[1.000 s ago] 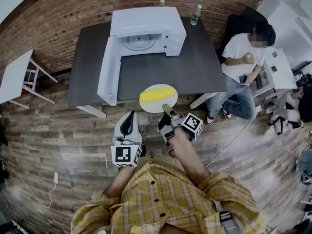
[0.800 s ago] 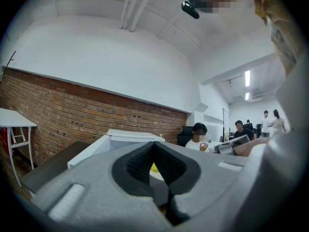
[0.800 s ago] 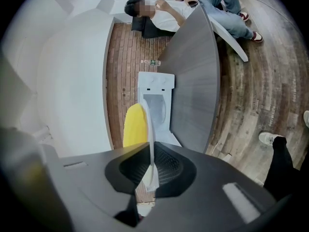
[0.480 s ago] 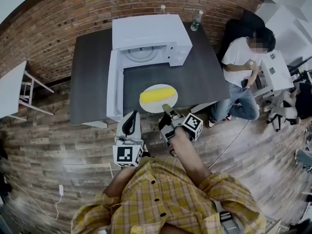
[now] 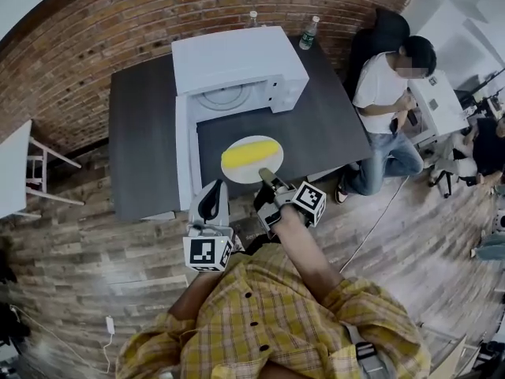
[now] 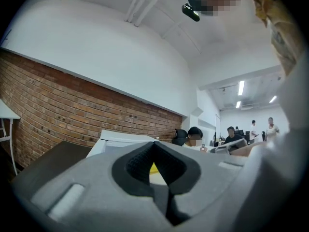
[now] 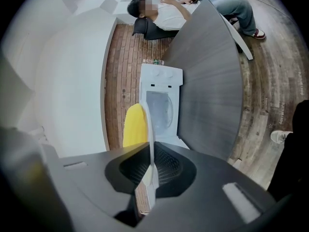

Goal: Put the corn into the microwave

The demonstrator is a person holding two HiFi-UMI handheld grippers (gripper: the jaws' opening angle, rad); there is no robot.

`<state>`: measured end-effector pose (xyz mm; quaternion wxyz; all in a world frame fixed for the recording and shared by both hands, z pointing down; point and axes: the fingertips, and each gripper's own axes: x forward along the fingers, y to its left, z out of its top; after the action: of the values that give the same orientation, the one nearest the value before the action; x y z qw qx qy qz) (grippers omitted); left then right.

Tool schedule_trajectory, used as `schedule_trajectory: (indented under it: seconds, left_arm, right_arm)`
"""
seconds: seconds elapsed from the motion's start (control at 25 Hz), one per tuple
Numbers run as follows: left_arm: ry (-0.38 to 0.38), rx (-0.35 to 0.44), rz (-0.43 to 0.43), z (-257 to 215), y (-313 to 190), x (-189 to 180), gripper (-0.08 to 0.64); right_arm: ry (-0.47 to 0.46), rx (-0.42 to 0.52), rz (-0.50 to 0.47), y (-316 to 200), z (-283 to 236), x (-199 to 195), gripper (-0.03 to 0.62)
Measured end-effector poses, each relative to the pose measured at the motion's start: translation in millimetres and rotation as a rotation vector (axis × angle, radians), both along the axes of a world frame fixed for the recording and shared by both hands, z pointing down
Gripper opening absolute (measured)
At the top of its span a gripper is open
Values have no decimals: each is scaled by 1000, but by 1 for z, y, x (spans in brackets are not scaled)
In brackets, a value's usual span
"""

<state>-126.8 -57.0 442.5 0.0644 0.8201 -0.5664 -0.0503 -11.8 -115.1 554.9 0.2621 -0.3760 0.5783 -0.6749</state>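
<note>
Head view: right claw, clamped on the plate rim at 6 o'clock, has carried the corn over the tabletop, nearer the open microwave at 12 o'clock. Insertion likely follows. Left claw pressed together, empty.

A white box-shaped microwave stands at twelve o'clock on a dark rectangular table, with its open door jutting toward six o'clock on its left. In front of the opening, at centre, a yellow corn cob lies on a round white plate. A clear plastic bottle stands behind the microwave at one o'clock.
</note>
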Motion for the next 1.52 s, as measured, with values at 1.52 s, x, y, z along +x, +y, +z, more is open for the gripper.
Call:
schedule_trajectory:
  seconds: [1.52]
  left_arm:
    - [-19, -31, -81, 10, -127, 20, 0]
  right_arm:
    - [8, -40, -141, -163, 44, -12, 28]
